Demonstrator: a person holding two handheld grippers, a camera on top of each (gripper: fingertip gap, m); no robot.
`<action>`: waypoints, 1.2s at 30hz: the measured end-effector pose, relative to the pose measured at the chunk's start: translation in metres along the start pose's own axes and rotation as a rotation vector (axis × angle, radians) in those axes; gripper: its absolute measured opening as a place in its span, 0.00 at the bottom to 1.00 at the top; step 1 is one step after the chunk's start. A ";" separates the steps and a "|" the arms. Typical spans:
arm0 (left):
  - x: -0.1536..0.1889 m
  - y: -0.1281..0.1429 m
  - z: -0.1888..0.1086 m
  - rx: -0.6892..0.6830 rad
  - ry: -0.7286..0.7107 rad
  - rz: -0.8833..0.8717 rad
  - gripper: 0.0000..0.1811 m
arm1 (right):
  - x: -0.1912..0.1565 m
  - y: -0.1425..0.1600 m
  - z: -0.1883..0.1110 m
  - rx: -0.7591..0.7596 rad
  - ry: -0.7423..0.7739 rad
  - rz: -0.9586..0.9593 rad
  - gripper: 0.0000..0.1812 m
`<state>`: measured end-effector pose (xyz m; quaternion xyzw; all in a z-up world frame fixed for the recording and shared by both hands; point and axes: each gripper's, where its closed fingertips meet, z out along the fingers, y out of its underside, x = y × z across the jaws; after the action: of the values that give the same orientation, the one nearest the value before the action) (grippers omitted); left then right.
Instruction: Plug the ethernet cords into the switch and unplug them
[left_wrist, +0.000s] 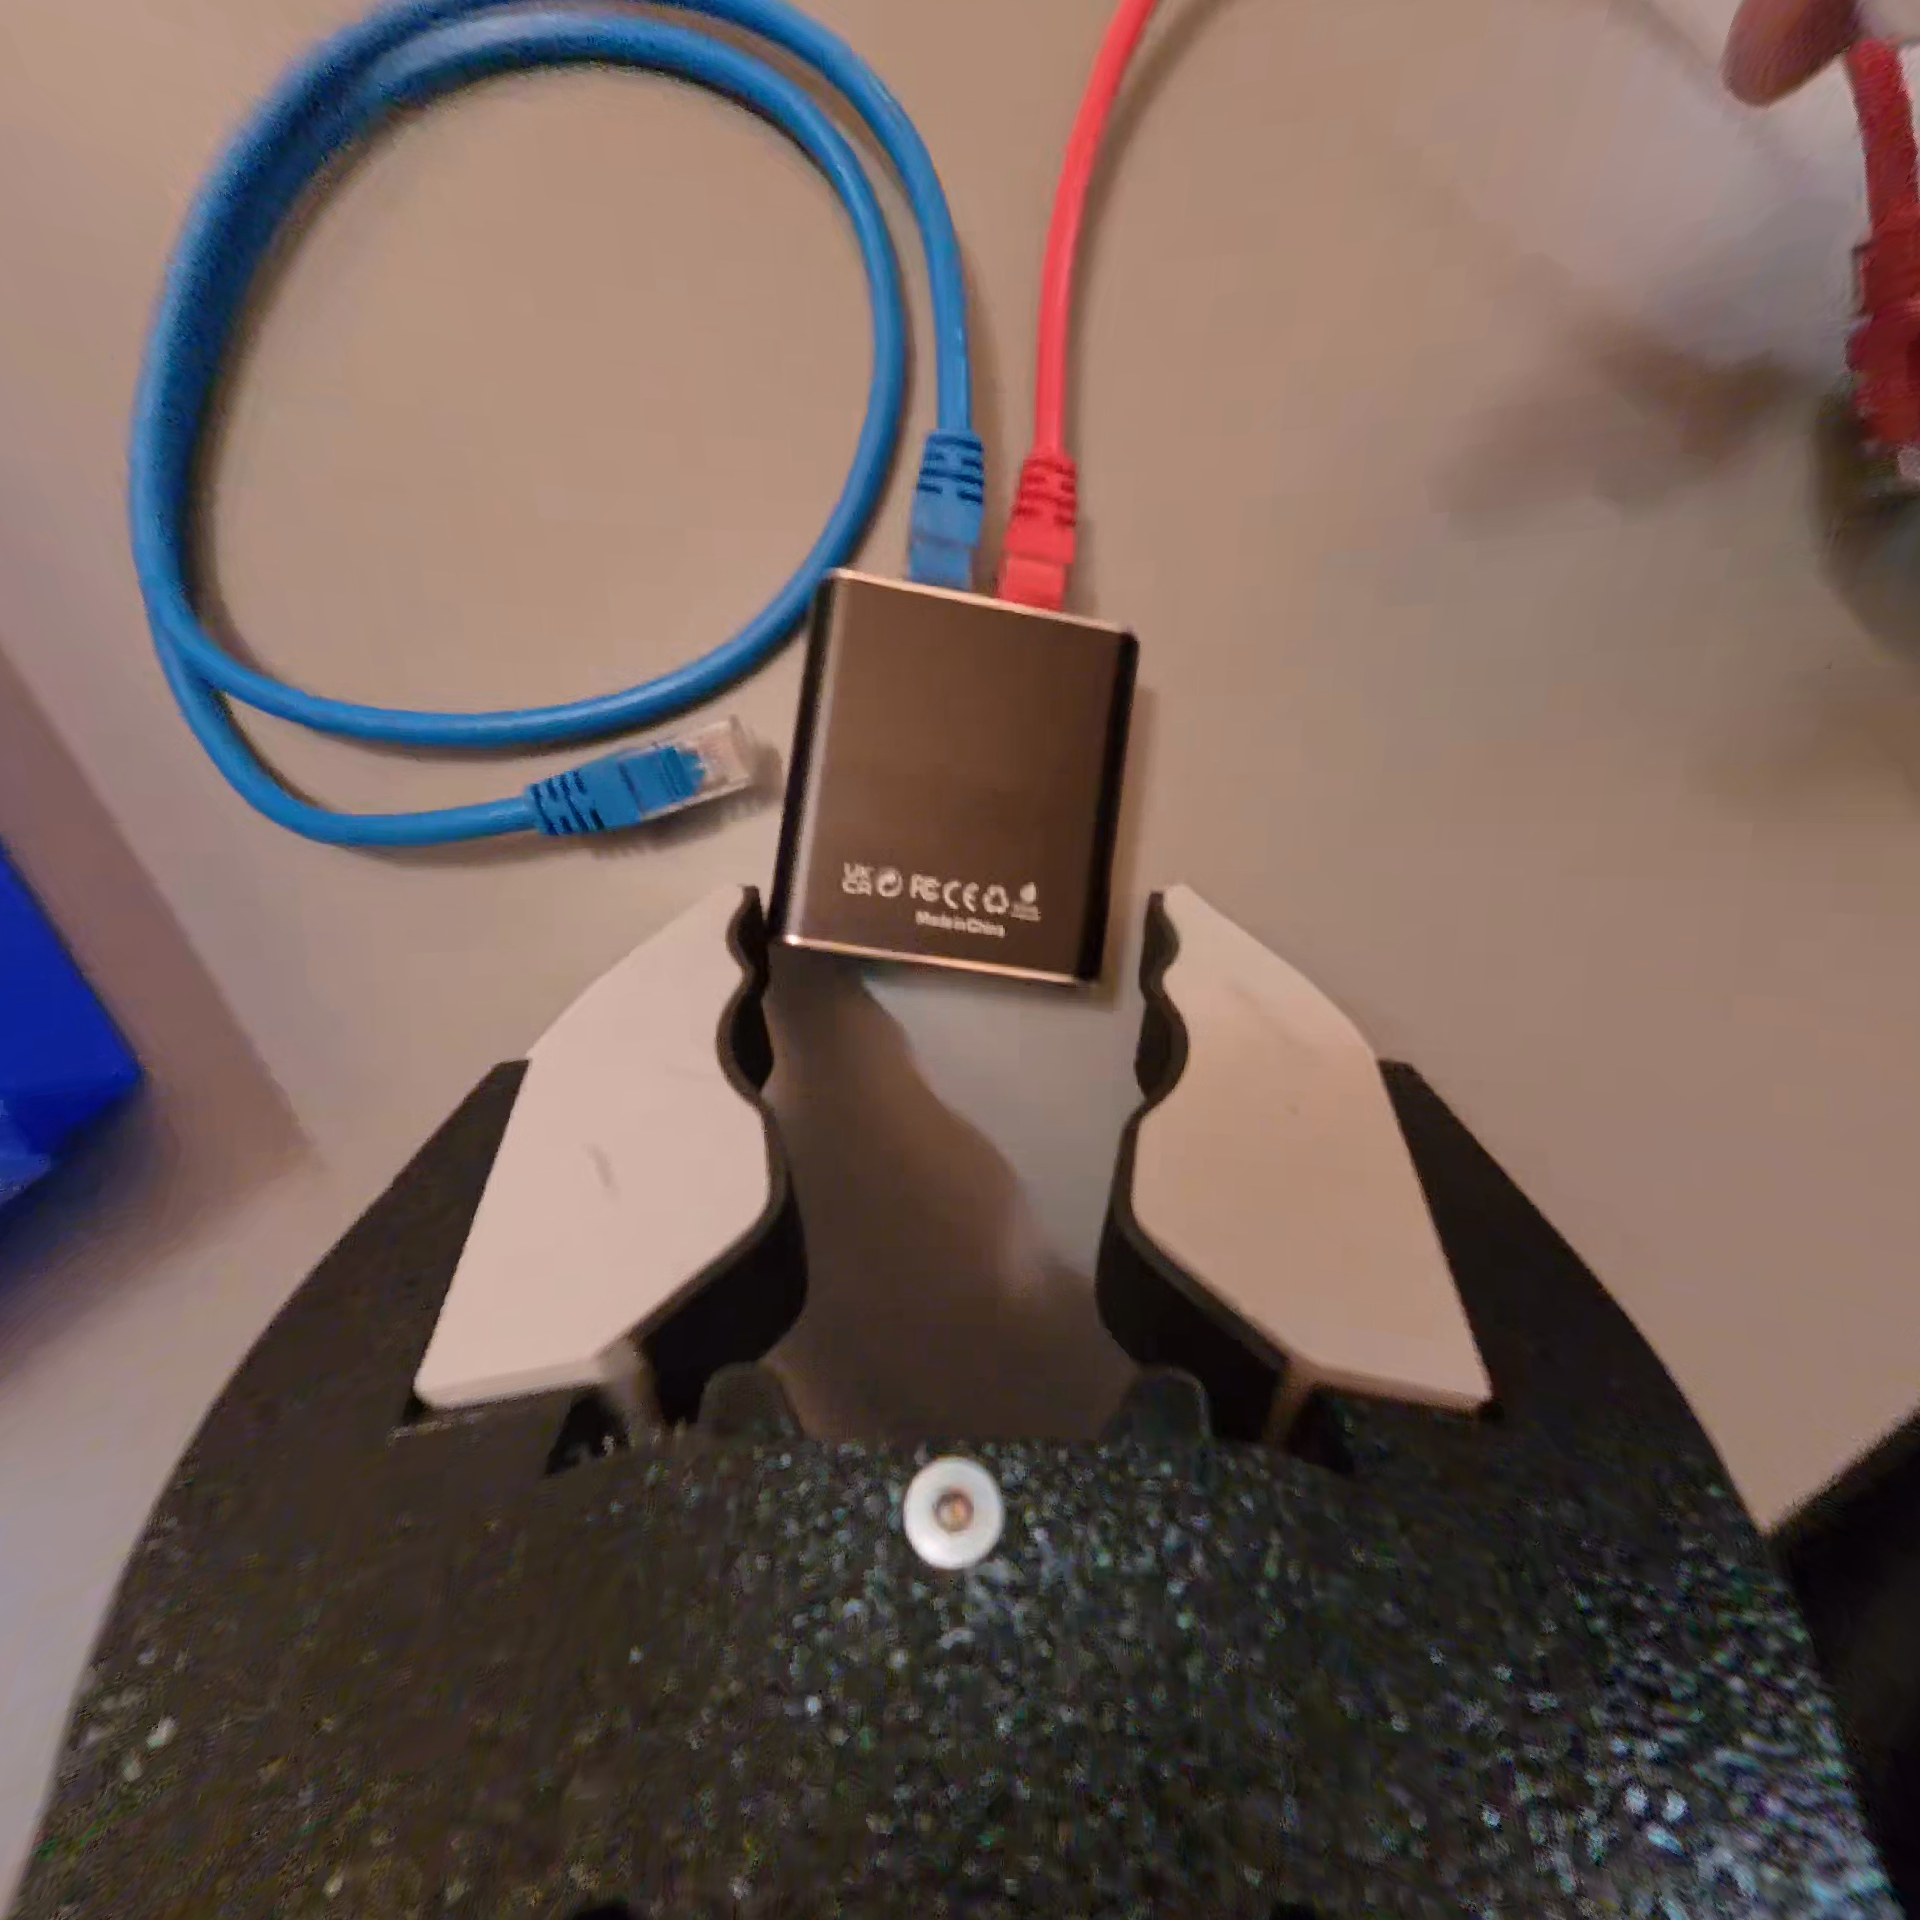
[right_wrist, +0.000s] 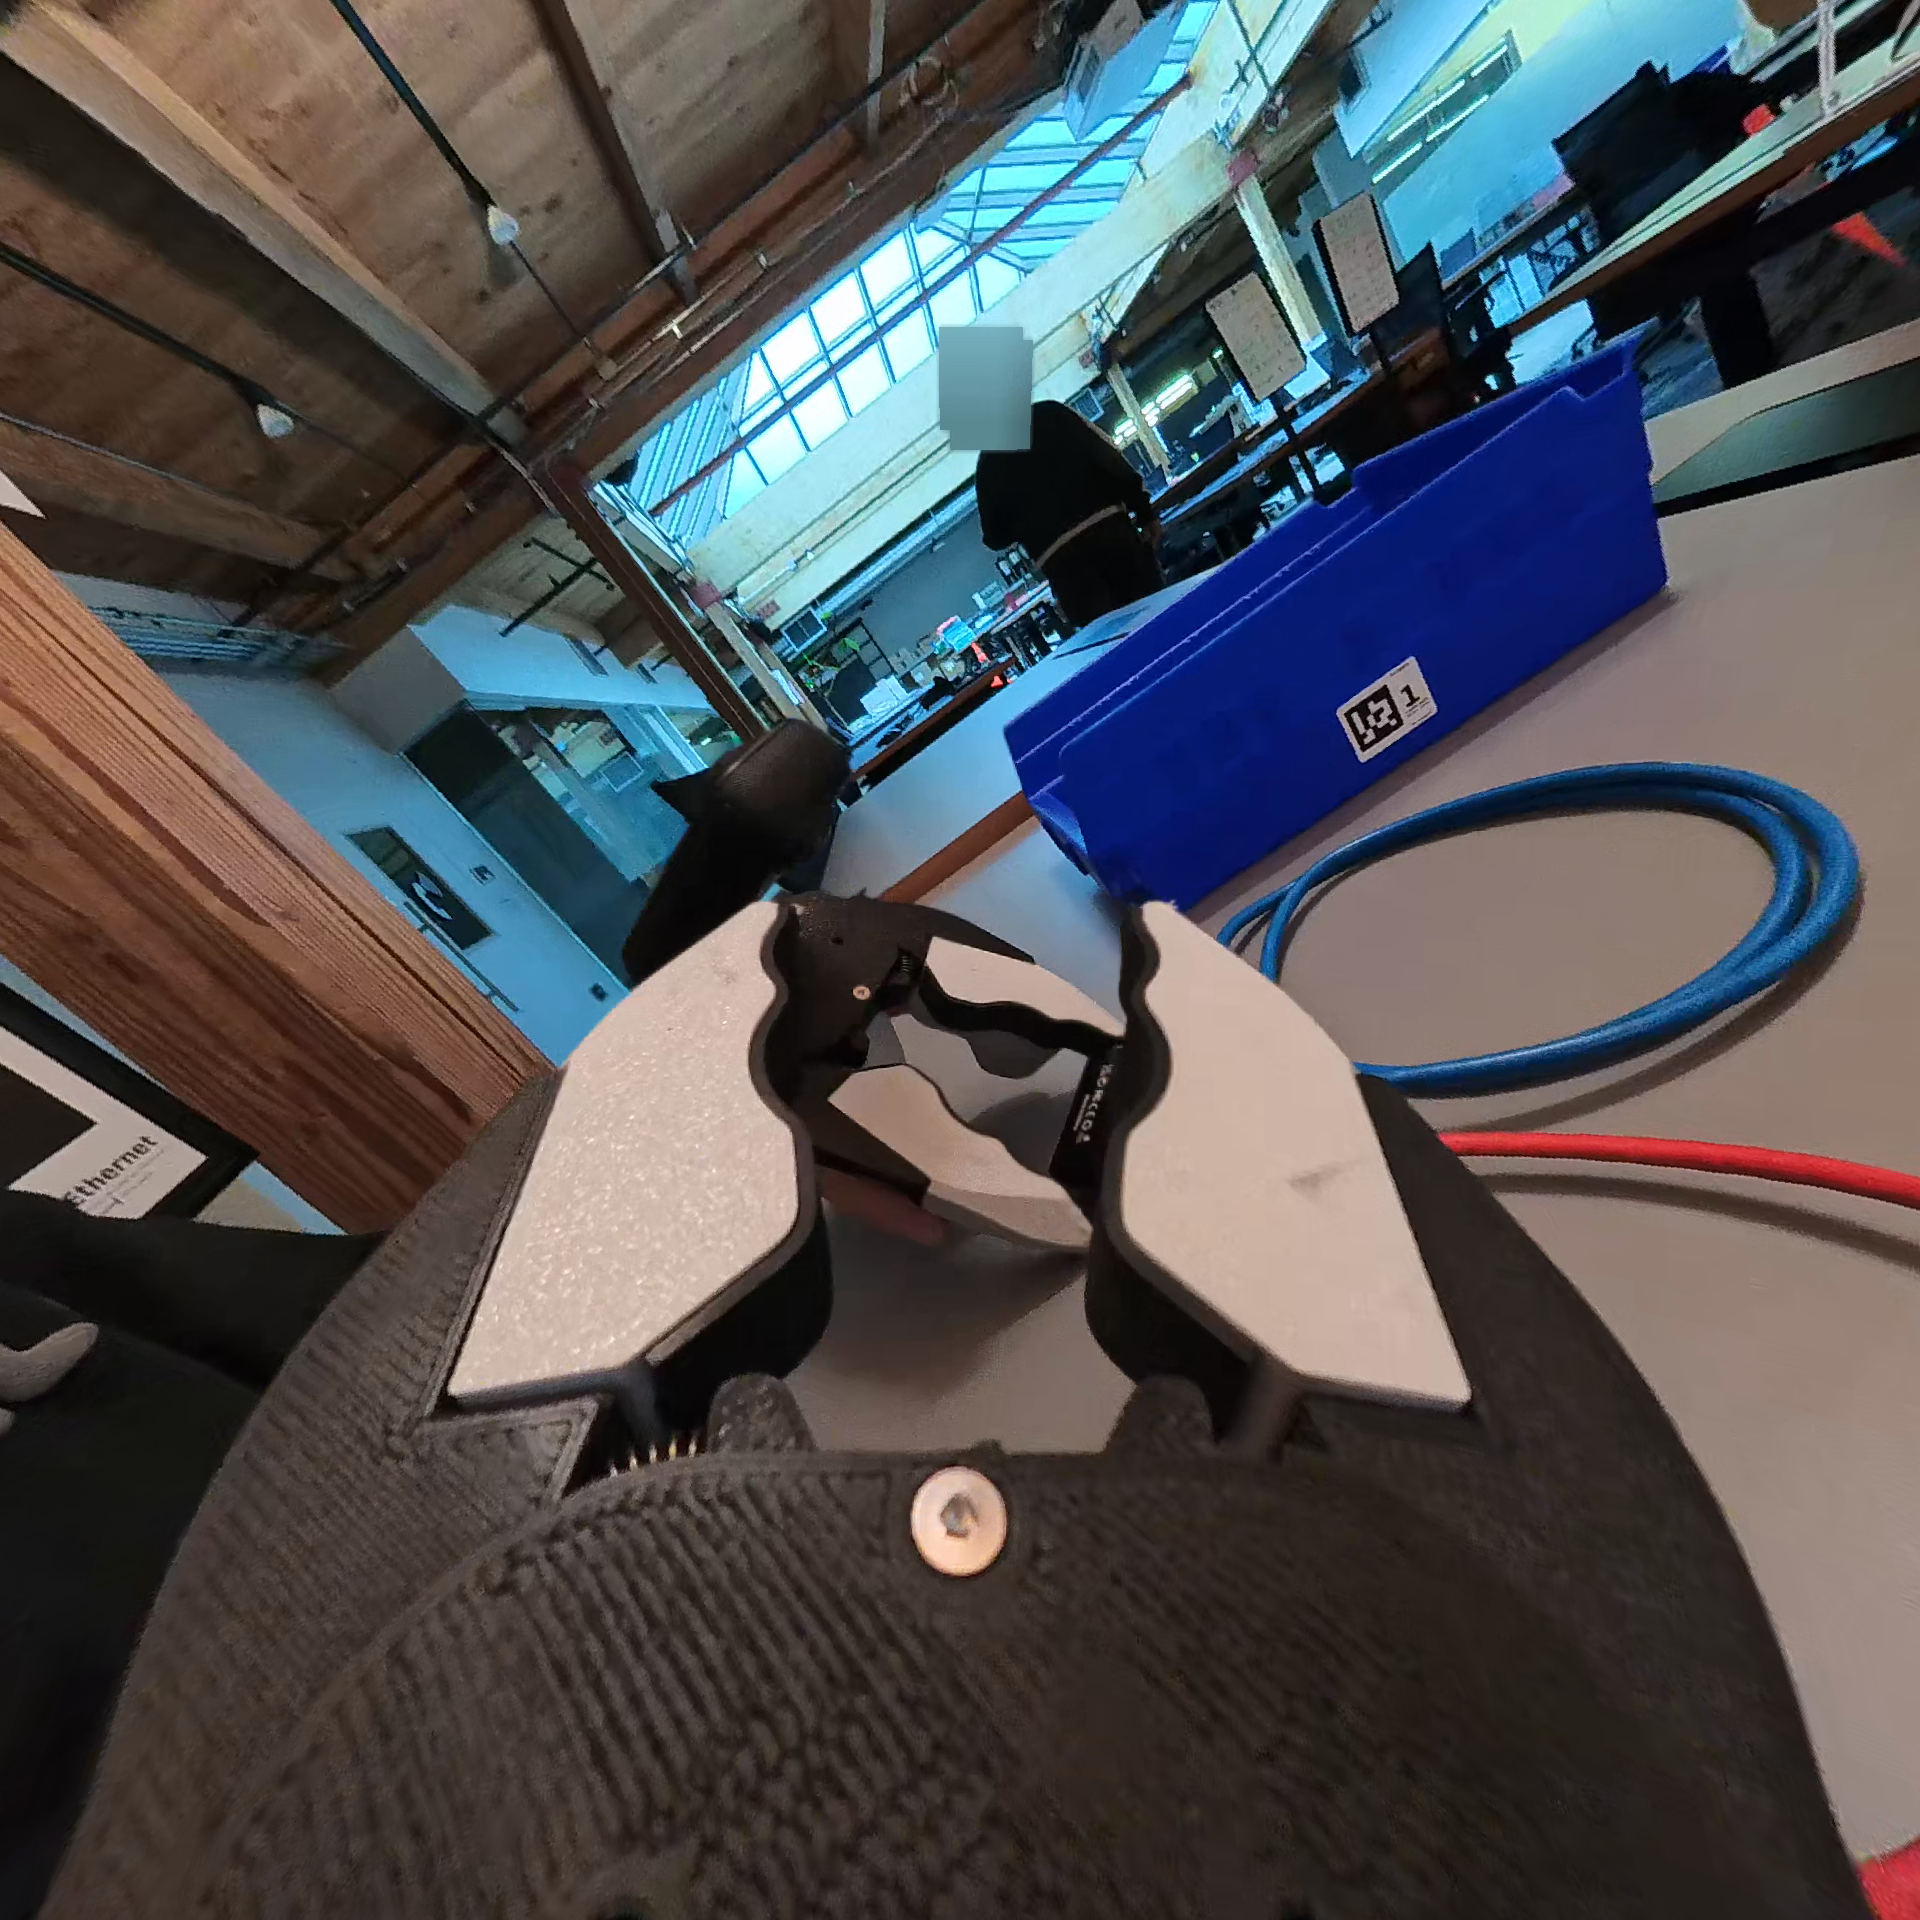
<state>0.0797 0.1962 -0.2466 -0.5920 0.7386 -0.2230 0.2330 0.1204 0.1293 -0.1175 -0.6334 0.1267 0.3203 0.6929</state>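
A small dark metal switch (left_wrist: 956, 779) lies on the grey table. A blue cord's plug (left_wrist: 945, 509) and a red cord's plug (left_wrist: 1039, 530) sit in its far side. The blue cord's other plug (left_wrist: 644, 784) lies loose to the switch's left. My left gripper (left_wrist: 956, 914) is open, with the switch's near end between its fingertips. A blurred red plug (left_wrist: 1886, 260) hangs at the top right beside a person's finger (left_wrist: 1766, 52). My right gripper (right_wrist: 966, 925) is open and empty above the table, and points at the left gripper (right_wrist: 935, 1101). The blue coil (right_wrist: 1662, 935) and red cord (right_wrist: 1714, 1153) lie to its right.
A blue plastic bin (right_wrist: 1351, 665) stands on the table behind the blue coil and shows at the left edge of the left wrist view (left_wrist: 52, 1039). A wooden post (right_wrist: 156, 883) stands at the left. A person in dark clothes (right_wrist: 1060, 520) stands far behind.
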 end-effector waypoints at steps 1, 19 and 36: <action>-0.002 -0.003 0.001 0.038 -0.022 -0.004 0.34 | 0.000 0.000 0.000 -0.006 0.007 -0.014 0.33; -0.012 -0.062 -0.044 0.260 -0.632 0.682 0.34 | 0.010 -0.003 -0.006 -0.002 0.070 -0.040 0.32; 0.046 -0.103 -0.087 0.815 -0.096 0.410 0.33 | -0.012 0.006 0.004 0.029 -0.159 0.207 0.15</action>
<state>0.0976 0.1351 -0.1194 -0.3033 0.6810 -0.4167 0.5202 0.1065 0.1294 -0.1142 -0.5794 0.1404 0.4374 0.6733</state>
